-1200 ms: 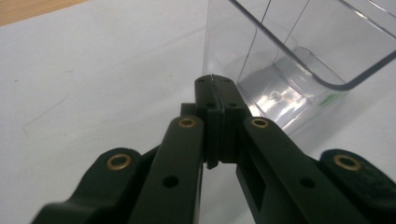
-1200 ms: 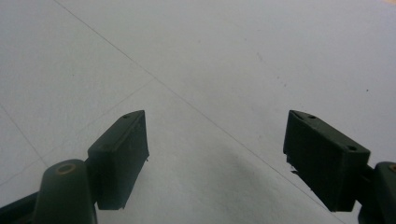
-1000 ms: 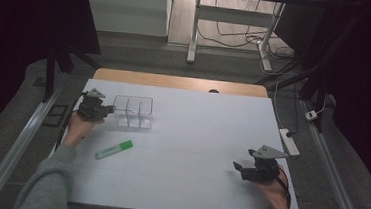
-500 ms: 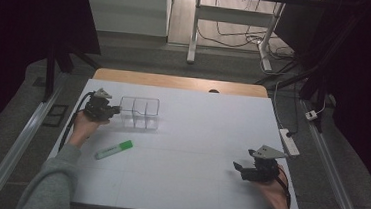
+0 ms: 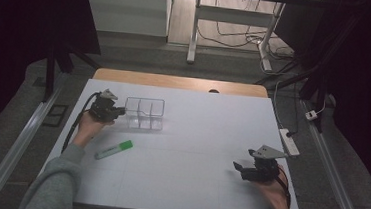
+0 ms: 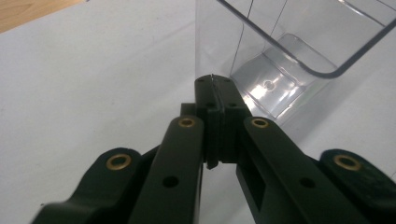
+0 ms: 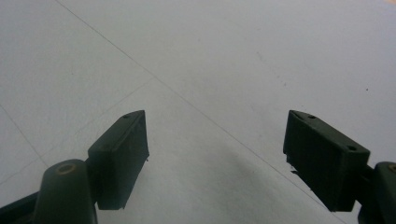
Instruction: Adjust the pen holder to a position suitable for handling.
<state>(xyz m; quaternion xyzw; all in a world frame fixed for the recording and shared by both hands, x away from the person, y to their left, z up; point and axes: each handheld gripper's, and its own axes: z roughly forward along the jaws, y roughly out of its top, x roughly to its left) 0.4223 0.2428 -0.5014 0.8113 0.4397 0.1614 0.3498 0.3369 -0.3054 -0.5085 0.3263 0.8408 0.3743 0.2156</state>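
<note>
Landmark: clear divided organiser box [image 5: 144,114], standing on the white surface [image 5: 195,150], toward its far left.

1. Right claw [image 5: 238,167]. Nearest item, held in the person's right hand [image 5: 273,191] at the near right of the surface, well apart from the box. Jaws spread wide in the right gripper view, nothing between them; plain white surface with faint seam lines beneath. Grey three-cornered plate on top; cable at the wrist.

2. Green highlighter [image 5: 114,149]. Lies flat on the surface, nearer than the box and slightly to its left, tilted, apart from both claws.

3. Left claw [image 5: 120,111]. Held in the person's left hand [image 5: 89,124], grey sleeve [image 5: 54,184] behind it. At the box's left end, touching it. In the left gripper view the left claw [image 6: 213,86] has its jaws pressed together on the thin clear wall at the corner of the box [image 6: 285,56], pinching it.

4. Box, detail. Transparent, open-topped, with inner partitions; compartments look empty. Base on the surface as far as can be told.

5. Beyond the box: bare wood strip [image 5: 180,82] along the far edge of the surface; floor with white desk legs [image 5: 194,30] and loose cables [image 5: 239,36]; power strip [image 5: 289,142] beside the right edge.
</note>
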